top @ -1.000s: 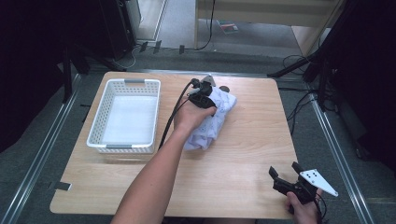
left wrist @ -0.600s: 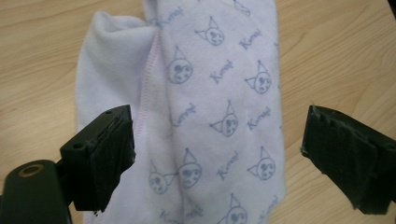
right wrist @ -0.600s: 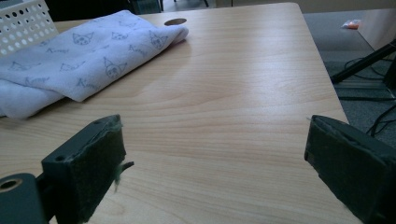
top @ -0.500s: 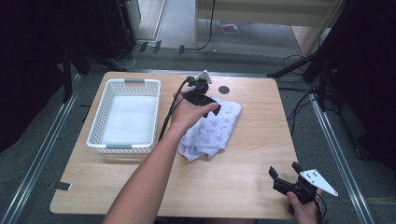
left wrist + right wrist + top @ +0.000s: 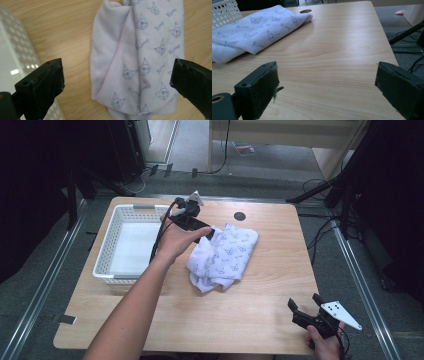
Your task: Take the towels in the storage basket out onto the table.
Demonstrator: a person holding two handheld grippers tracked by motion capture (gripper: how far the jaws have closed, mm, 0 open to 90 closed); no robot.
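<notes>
One towel, one basket

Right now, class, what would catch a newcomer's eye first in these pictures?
The folded white cloth with its blue cat-face print, lying mid-table, draws the eye first. Just above its left edge hangs the left gripper, whose jaws have just been opening and hold nothing. Left of them sits the white perforated basket; the right gripper waits open at the table's near right corner.

Small script words printed between cat faces on the cloth, too blurred to read.
</notes>
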